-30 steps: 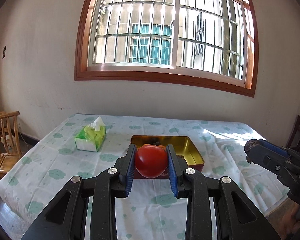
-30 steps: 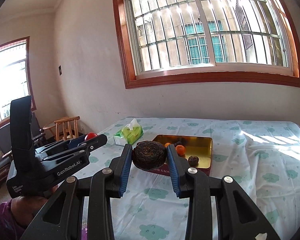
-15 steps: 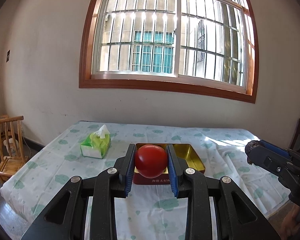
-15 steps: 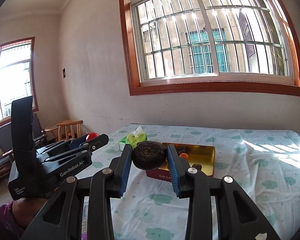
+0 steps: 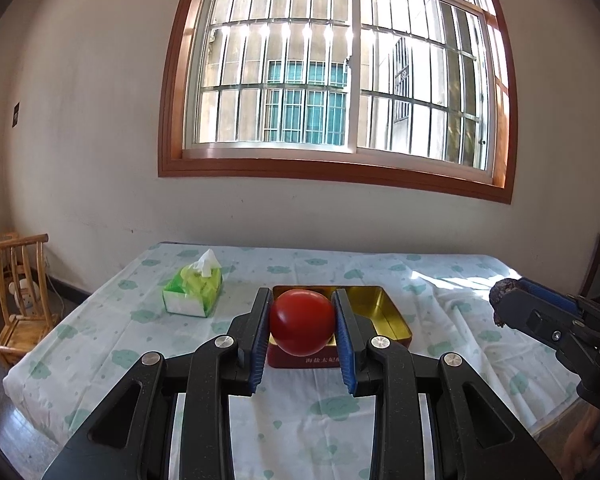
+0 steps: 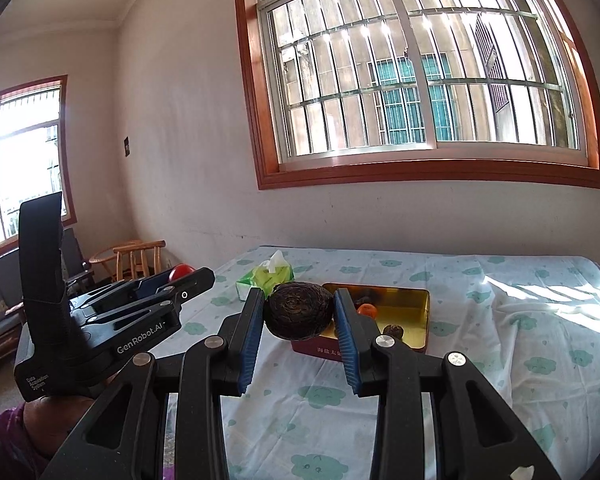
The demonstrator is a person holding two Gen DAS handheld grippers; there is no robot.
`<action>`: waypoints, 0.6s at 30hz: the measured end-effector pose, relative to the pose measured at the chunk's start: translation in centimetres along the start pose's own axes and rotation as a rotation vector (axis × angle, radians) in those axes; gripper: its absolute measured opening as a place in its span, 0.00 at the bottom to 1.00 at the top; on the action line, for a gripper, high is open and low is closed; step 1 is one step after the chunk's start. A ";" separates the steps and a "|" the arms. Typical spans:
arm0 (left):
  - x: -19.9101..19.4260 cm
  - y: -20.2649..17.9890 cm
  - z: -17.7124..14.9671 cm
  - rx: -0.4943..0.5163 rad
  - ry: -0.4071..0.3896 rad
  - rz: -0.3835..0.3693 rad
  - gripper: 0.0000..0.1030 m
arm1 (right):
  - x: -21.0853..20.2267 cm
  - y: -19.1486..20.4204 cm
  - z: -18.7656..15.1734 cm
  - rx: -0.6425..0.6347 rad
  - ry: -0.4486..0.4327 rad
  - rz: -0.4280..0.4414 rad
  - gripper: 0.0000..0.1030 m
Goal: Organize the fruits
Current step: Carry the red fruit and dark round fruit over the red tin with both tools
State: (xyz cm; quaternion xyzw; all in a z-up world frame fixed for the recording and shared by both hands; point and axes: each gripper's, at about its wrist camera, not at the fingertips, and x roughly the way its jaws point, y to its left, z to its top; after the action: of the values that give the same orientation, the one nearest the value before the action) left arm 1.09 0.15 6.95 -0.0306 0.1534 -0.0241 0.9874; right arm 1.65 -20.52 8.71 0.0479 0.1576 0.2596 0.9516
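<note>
My left gripper (image 5: 302, 322) is shut on a round red fruit (image 5: 302, 327), held in the air in front of the table. A gold tin tray with red sides (image 5: 396, 322) lies on the table just beyond it. In the right wrist view my right gripper (image 6: 299, 314) is shut on a dark brown wrinkled fruit (image 6: 299, 311), also above the near part of the table. The tray (image 6: 414, 330) holds a small orange fruit (image 6: 367, 310) and small dark fruits (image 6: 393, 331). Each gripper shows at the edge of the other's view: the right gripper (image 5: 500, 306) and the left gripper (image 6: 188, 276).
A green tissue box (image 5: 193, 293) stands on the table left of the tray. The table wears a white cloth with green prints (image 5: 440, 280) and stands against the wall under a barred window. Small wooden chairs (image 5: 20, 296) stand at the left. A person's hand (image 6: 56, 416) holds the left gripper.
Both views have tilted upward and drawn back a little: the table and tray sit lower and farther in the frames. Both fruits stay clamped in their grippers.
</note>
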 end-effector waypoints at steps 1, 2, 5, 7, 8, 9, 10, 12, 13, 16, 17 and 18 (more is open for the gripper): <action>0.0 0.0 0.0 0.000 0.000 0.000 0.30 | 0.0 0.1 0.0 -0.001 0.001 0.000 0.32; 0.0 -0.1 0.0 0.001 0.001 0.000 0.30 | 0.0 0.1 0.0 -0.002 0.002 0.000 0.32; 0.0 -0.1 0.0 0.005 0.003 0.002 0.30 | 0.2 0.0 0.1 0.003 0.005 0.002 0.32; 0.0 -0.2 0.1 0.006 0.003 0.002 0.30 | 0.2 0.1 0.0 0.003 0.006 0.002 0.32; 0.0 -0.2 0.0 0.008 0.004 0.003 0.30 | 0.2 0.1 0.0 0.004 0.007 0.003 0.32; 0.0 -0.2 0.0 0.009 0.005 0.003 0.30 | 0.2 0.1 0.1 0.005 0.007 0.003 0.32; 0.0 -0.2 0.1 0.007 0.005 0.000 0.30 | 0.3 0.1 0.1 0.005 0.007 0.003 0.32; 0.0 -0.2 0.1 0.008 0.008 0.000 0.30 | 0.3 0.0 0.1 0.005 0.009 0.002 0.32; 0.0 -0.2 0.1 0.009 0.009 0.001 0.30 | 0.3 -0.1 0.0 0.008 0.011 0.002 0.32; 0.2 -0.1 0.1 0.009 0.013 0.001 0.30 | 0.6 -0.2 -0.1 0.013 0.018 0.004 0.32; 0.3 0.0 0.1 0.008 0.016 0.001 0.30 | 0.7 -0.2 -0.1 0.014 0.020 0.004 0.32; 0.4 0.0 0.1 0.007 0.018 0.001 0.30 | 0.8 -0.3 -0.1 0.016 0.022 0.004 0.32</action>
State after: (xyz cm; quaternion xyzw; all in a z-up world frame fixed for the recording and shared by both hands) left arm 1.48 0.16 6.97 -0.0267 0.1621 -0.0244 0.9861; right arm 2.38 -20.36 8.31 0.0528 0.1700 0.2608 0.9488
